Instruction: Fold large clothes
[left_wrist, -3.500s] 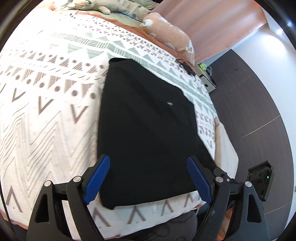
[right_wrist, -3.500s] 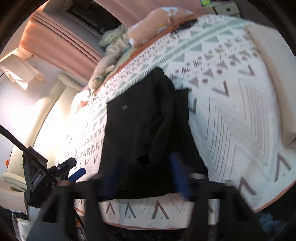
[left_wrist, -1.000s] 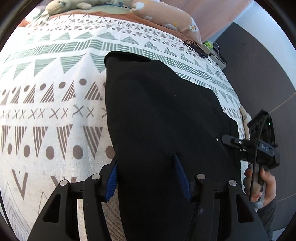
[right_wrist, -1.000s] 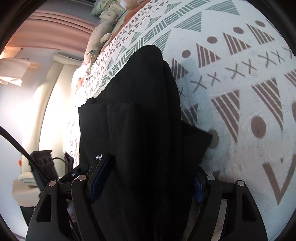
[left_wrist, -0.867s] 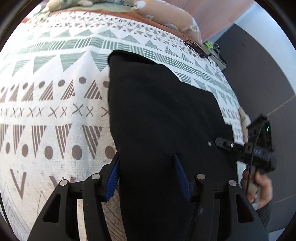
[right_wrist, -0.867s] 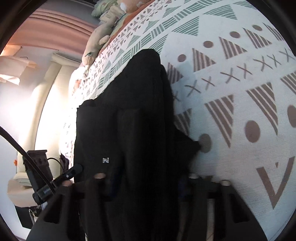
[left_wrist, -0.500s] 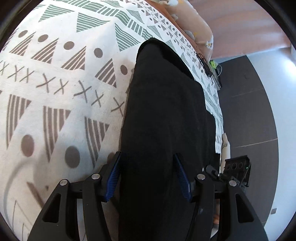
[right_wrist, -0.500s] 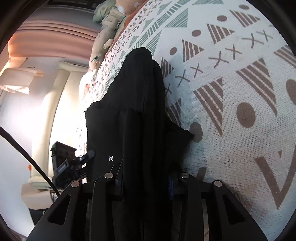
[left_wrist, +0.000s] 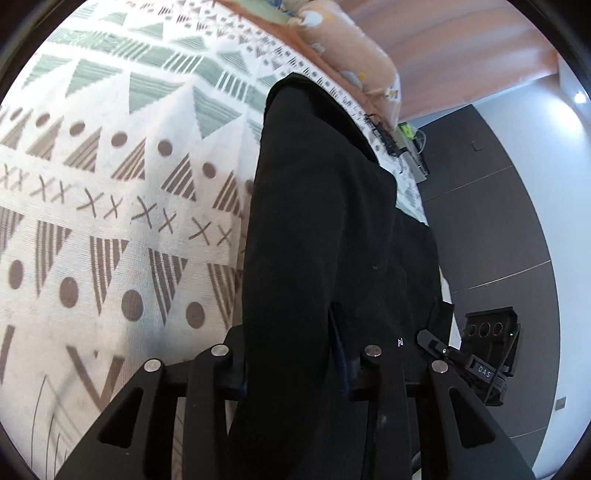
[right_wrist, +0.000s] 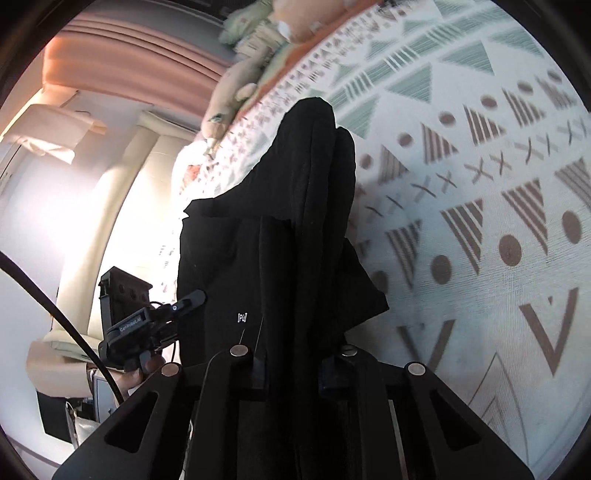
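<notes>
A large black garment (left_wrist: 321, 206) lies lengthwise on a bed with a patterned white cover (left_wrist: 110, 184). My left gripper (left_wrist: 291, 354) is shut on its near left edge and holds that end raised off the bed. My right gripper (right_wrist: 291, 363) is shut on the near right edge; the cloth (right_wrist: 295, 221) bunches in folds between its fingers. A small white logo (right_wrist: 242, 317) shows on the lifted cloth. The far end of the garment still rests on the bed. Each gripper shows at the edge of the other's view.
A peach pillow (left_wrist: 347, 48) and plush toys (right_wrist: 229, 103) lie at the head of the bed. Pink curtains (right_wrist: 122, 59) hang behind. Dark floor (left_wrist: 491, 229) lies to the right of the bed, with a power strip (left_wrist: 402, 147) near the corner.
Both grippers have closed from open onto the garment's near edge and lifted it; the near end now hangs raised and the cloth has drawn narrower.
</notes>
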